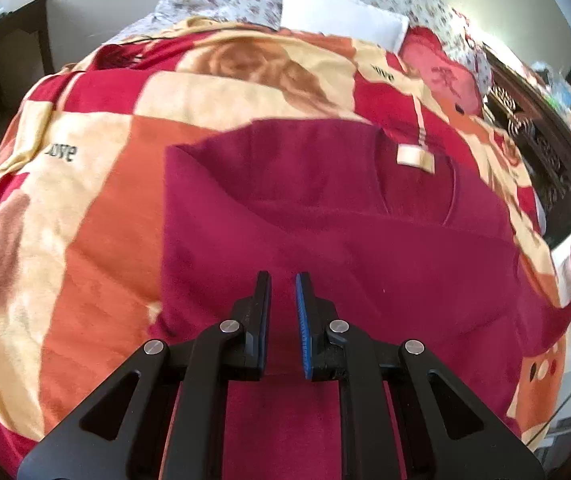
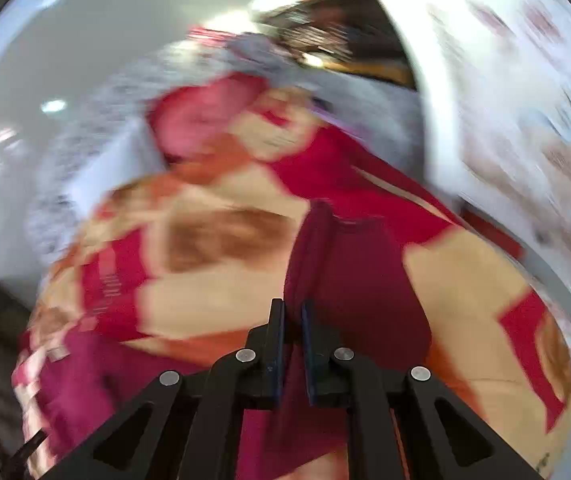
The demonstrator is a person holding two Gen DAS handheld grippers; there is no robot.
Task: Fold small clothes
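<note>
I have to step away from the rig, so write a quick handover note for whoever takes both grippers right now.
Left gripper: shut on the dark red garment, at its near edge.
Right gripper: shut on a fold of the same garment; that view is blurred.
Garment lies on the patterned blanket, its neck label up at the far end, left edge already turned in.
Done: both grips taken, a first fold apparently made.
Left: probably carry the held edge over, lay it flat, release, finish folding.
</note>
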